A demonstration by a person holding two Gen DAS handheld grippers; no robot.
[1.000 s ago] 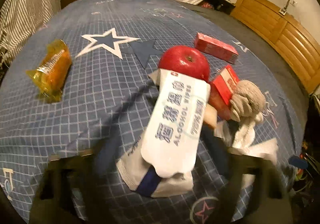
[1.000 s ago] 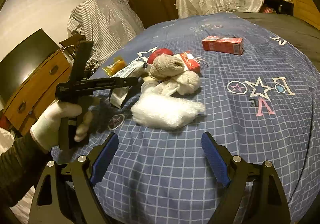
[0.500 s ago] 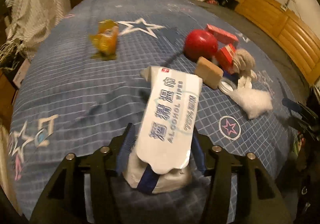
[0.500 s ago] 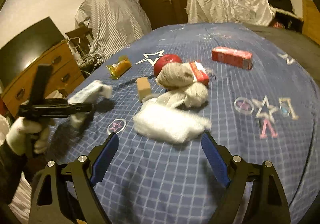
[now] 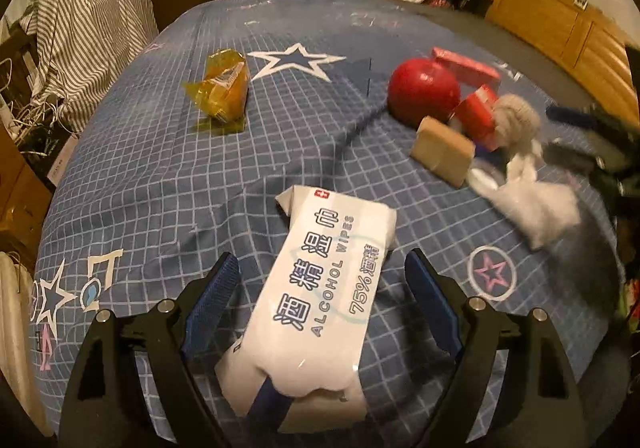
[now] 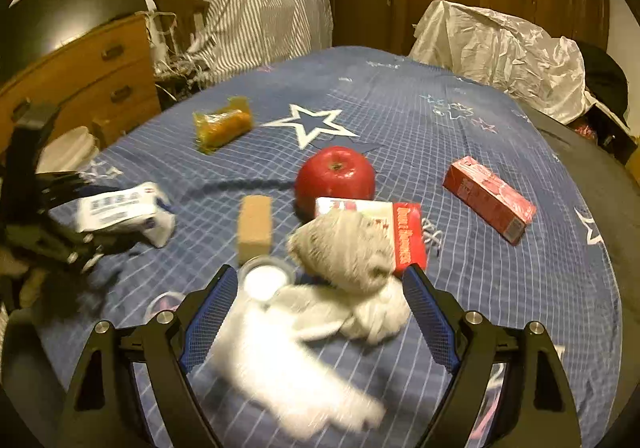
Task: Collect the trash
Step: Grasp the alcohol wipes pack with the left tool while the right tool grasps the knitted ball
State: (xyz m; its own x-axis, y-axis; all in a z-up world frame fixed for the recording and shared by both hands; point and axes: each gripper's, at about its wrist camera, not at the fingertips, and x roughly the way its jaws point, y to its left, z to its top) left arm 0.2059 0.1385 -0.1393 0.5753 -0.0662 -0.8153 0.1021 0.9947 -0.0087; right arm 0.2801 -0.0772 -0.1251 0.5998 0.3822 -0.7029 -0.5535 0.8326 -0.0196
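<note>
Nearest the left gripper (image 5: 322, 276), a white soft-pack of alcohol wipes with blue lettering (image 5: 328, 288) lies between its blue-padded fingers (image 5: 212, 296). The fingers stand apart on either side with gaps showing, so the pack looks loosely cradled at most; I cannot tell whether anything bears on its underside. It should be light and squashy, with a slick film wrapper, so the firm middle of its long sides is likely the best place to pinch, rather than the floppy sealed ends.

The right gripper (image 6: 320, 312) is wide open and holds nothing, poised over a crumpled white tissue wad (image 6: 288, 360) on the blue checked bedspread (image 6: 460, 151). The wad is blurred, but it looks featherlight and compressible; a deep bite through its bulk should hold.

Just beyond it sit a small round clear lid (image 6: 266, 280) and a balled grey-white sock (image 6: 344, 252), which rests against a red-and-white carton (image 6: 404, 236). A tan block (image 6: 256, 226) and a red apple (image 6: 336, 175) come next, then a stiff red box (image 6: 490, 197), well apart. Farthest lies a crinkly yellow snack wrapper (image 6: 224, 123).
</note>
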